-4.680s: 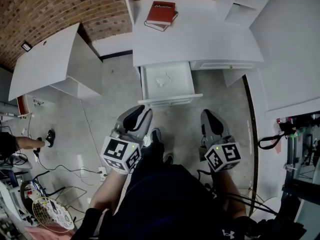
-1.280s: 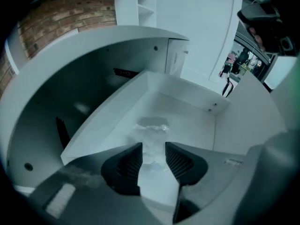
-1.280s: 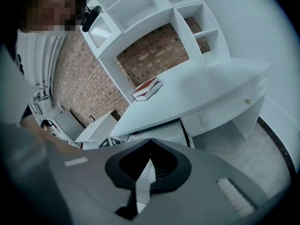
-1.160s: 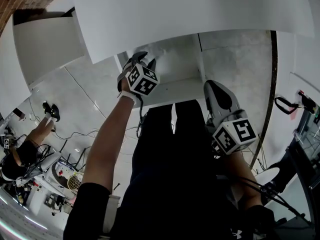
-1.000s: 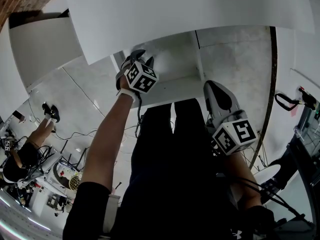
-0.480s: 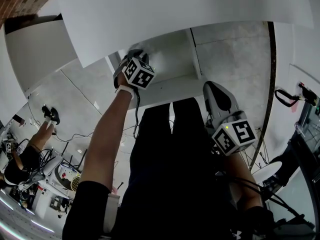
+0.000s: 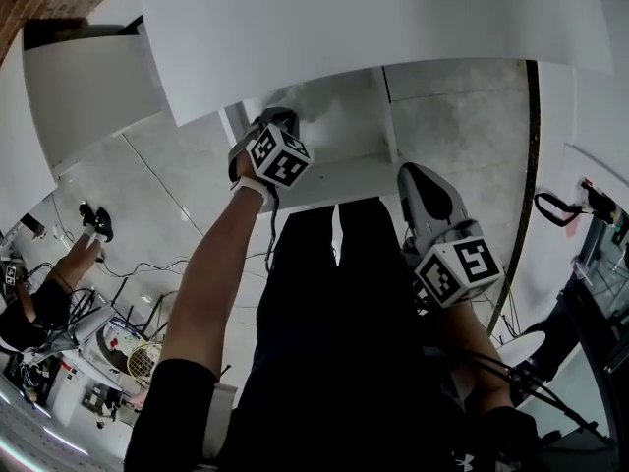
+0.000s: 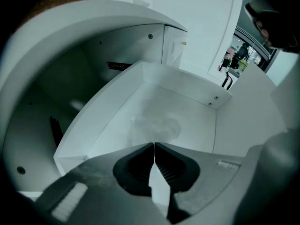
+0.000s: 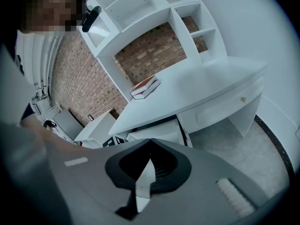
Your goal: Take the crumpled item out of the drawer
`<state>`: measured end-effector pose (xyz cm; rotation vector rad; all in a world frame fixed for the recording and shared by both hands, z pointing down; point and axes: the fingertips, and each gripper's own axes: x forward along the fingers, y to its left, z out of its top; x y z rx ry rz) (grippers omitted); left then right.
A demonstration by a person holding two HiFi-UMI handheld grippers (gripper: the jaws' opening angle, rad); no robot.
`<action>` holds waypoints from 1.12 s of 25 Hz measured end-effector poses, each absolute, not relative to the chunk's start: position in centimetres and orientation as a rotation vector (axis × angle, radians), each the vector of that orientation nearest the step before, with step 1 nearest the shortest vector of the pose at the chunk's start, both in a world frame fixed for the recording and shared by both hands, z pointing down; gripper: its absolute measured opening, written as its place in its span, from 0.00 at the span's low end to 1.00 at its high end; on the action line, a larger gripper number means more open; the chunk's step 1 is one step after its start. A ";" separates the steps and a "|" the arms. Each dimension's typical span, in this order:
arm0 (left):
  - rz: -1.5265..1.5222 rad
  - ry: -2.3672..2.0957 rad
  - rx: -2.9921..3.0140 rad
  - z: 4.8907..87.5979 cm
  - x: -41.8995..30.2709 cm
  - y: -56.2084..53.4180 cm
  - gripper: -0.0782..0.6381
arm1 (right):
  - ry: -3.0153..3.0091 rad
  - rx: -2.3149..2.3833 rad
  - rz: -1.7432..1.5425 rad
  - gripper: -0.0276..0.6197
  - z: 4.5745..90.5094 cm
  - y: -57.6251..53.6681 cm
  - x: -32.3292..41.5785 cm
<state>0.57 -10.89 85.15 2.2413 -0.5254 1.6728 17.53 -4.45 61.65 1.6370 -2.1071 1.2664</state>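
Left hand-held gripper (image 8: pixel 153 145) jaws just closed, now together inside the open drawer (image 8: pixel 241 125); crumpled item (image 8: pixel 154 125) sits mid-floor of the drawer at the tips, pinch unconfirmed, lift-out still to do. Right hand-held gripper (image 9: pixel 150 142) together, empty, idle. White tabletop (image 9: pixel 206 81), brick wall (image 9: pixel 150 55), grey floor (image 7: pixel 147 185)

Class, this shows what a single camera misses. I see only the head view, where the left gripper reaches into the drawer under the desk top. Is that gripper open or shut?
Observer: The left gripper is shut. Its jaws have just closed, and nothing shows between them.
Operator: Where is the crumpled item?
Observer: The crumpled item lies on the floor of the drawer, just past the gripper's tips. I cannot tell whether an edge of it is pinched.
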 end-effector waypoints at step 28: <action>1.201 -0.886 2.491 62.7 -1.3 -9.6 0.12 | -2.345 1.585 0.991 0.05 50.5 -6.7 13.8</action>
